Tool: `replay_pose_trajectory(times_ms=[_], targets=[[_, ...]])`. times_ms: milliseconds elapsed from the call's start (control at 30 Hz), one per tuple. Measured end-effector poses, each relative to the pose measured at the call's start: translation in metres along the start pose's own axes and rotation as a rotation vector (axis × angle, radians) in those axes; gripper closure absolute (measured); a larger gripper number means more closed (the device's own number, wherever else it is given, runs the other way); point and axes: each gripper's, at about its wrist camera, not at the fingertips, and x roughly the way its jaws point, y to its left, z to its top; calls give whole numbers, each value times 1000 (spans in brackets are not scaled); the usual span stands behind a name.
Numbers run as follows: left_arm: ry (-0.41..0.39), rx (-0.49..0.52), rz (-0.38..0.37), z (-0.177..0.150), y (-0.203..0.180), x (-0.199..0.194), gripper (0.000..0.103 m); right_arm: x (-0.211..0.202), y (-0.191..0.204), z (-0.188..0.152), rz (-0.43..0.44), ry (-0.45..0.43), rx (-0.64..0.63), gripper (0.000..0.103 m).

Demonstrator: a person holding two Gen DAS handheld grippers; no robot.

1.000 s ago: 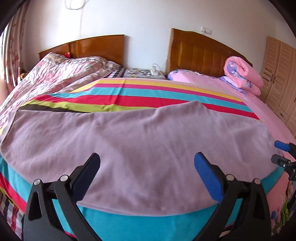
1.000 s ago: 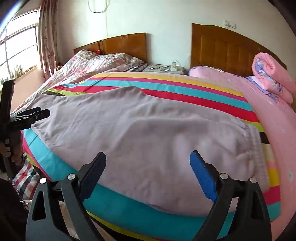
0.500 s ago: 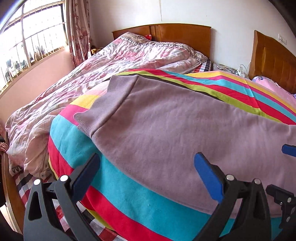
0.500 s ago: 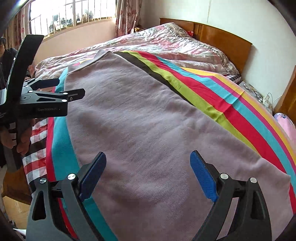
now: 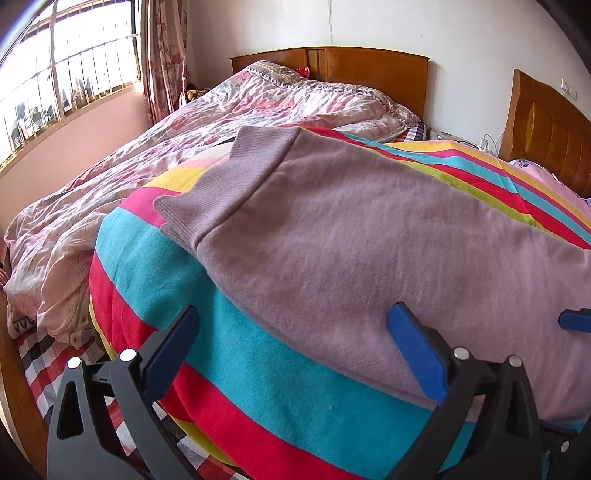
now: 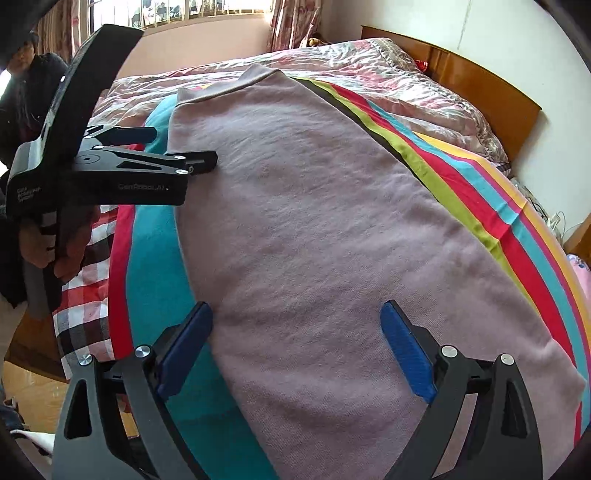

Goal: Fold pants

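My right gripper (image 6: 295, 350): spread wide, empty, now over the pants' near edge.
My left gripper (image 5: 291, 343): released, empty; it has swung left toward the cuffs.
Pants (image 5: 388, 236): mauve, flat, legs stacked, lying across the striped blanket (image 5: 258, 387).
Cuffs (image 5: 229, 184): ribbed, far left, uneven.

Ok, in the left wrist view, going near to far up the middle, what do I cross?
Left gripper → striped blanket → pants → ribbed cuffs → floral quilt → headboard → wall.
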Motion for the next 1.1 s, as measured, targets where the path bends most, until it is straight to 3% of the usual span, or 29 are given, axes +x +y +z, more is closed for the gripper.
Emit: replay_pose_trajectory(times_ms=[33,100,233,333,400,433,567,633,733,767,900,967,1067,1100], targets=[[-1,1,19,2,-2,-2,1,0,3,-4,34,40,-26,14],[-43,1,50,8,-10,-19,2,-15,5,-13,27,27,-68,14],[-99,6,-160,23,-55,-48,1,-62,-45,-30,30,-103,110,14],[-19,102,-235,22,-102,-31,1,-65,-87,-52,-20,-50,249,13],[95,138,-221,12,-120,-5,1,-57,-98,-72,-23,39,274,13],[116,167,-186,6,-126,2,1,-52,-100,-83,-29,90,268,13],[136,152,-176,20,-133,-10,2,-77,-102,-112,16,71,212,13],[98,139,-244,37,-147,-25,2,-98,-124,-122,-25,4,255,13],[85,184,-438,57,-200,-30,1,-114,-184,-144,-193,-54,444,13],[90,212,-465,60,-221,-23,1,-115,-207,-151,-237,-53,510,13],[208,268,-378,49,-271,26,2,-109,-273,-191,-330,72,650,12],[179,292,-343,46,-275,27,2,-126,-293,-214,-297,27,704,12],[170,274,-249,48,-277,24,3,-149,-312,-242,-417,58,765,12],[139,271,-228,50,-282,11,5,-160,-315,-251,-413,29,796,12]])
